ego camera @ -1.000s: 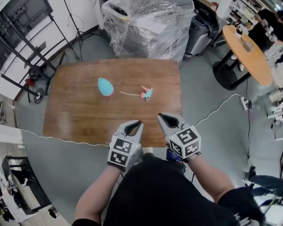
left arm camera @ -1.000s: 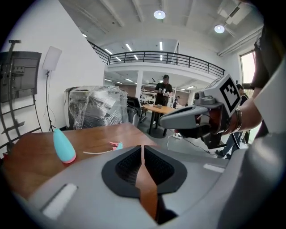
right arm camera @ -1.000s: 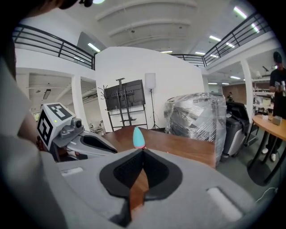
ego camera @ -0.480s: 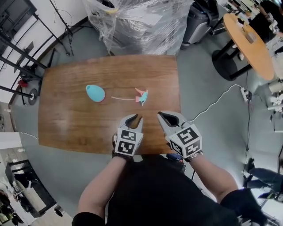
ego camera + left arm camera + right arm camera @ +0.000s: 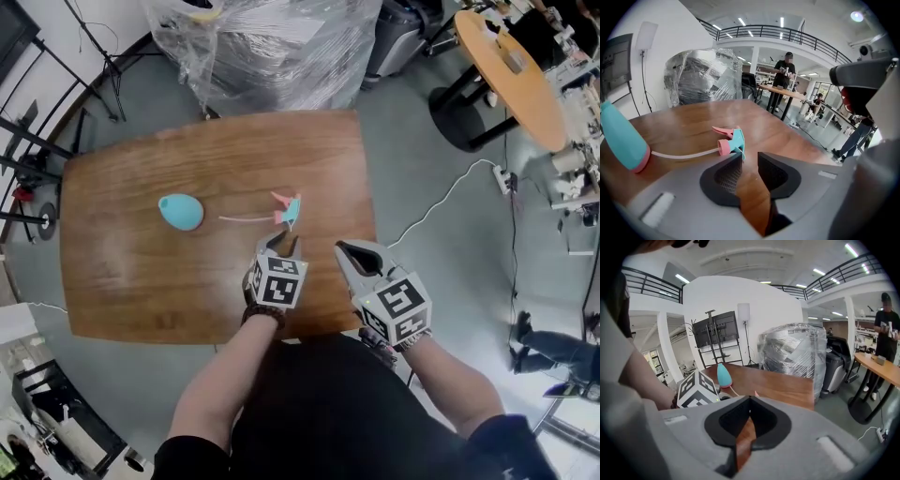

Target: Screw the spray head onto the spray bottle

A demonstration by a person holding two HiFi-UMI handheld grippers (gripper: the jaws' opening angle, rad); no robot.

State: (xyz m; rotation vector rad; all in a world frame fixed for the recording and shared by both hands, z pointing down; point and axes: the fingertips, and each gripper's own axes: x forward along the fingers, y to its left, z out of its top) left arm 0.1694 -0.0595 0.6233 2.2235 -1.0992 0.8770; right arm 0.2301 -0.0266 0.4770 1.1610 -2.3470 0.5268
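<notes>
A teal spray bottle (image 5: 180, 212) lies on its side on the brown table (image 5: 141, 291), left of middle. The teal and pink spray head (image 5: 286, 208) lies to its right, its thin tube (image 5: 244, 218) pointing back at the bottle. My left gripper (image 5: 283, 244) hovers just short of the spray head (image 5: 732, 139); its jaws are opening, a narrow gap shows and nothing is between them. The bottle (image 5: 621, 138) shows at far left in the left gripper view. My right gripper (image 5: 343, 249) is shut and empty near the table's front right edge, apart from both objects.
A large plastic-wrapped bundle (image 5: 272, 47) stands behind the table. A round orange table (image 5: 511, 80) is at the back right, and a white cable (image 5: 441, 211) runs across the floor on the right. A person (image 5: 786, 70) stands in the background.
My left gripper has moved forward over the table toward the spray head, and its jaws have parted slightly. The right gripper has stayed near the front edge, still shut.
</notes>
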